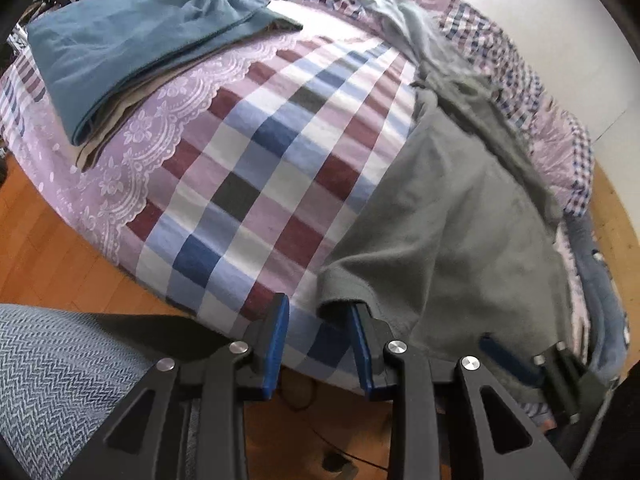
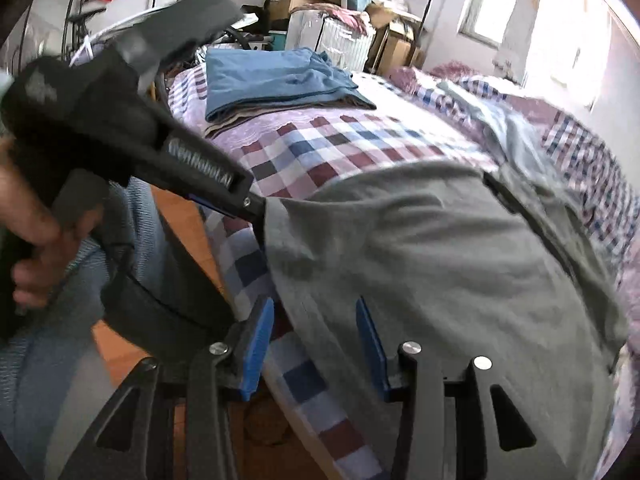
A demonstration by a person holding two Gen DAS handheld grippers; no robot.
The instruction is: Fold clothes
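Both spread wide: the left hand-held gripper (image 1: 318, 344) at the grey t-shirt (image 1: 440, 232) hem, the right hand-held gripper (image 2: 316, 348) over its edge. Shirt lies on the checked bed (image 1: 256, 184); folded blue clothes (image 1: 132, 44) sit further back.

Grey garment (image 2: 420, 264) far end blurred; right tongs (image 1: 516, 364) partly hidden under its hem.

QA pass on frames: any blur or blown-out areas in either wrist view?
Left wrist: wall at top right blown out, grey garment smeared along its right edge. Right wrist: window overexposed, left gripper motion-blurred; both bend the bed fisheye-style.
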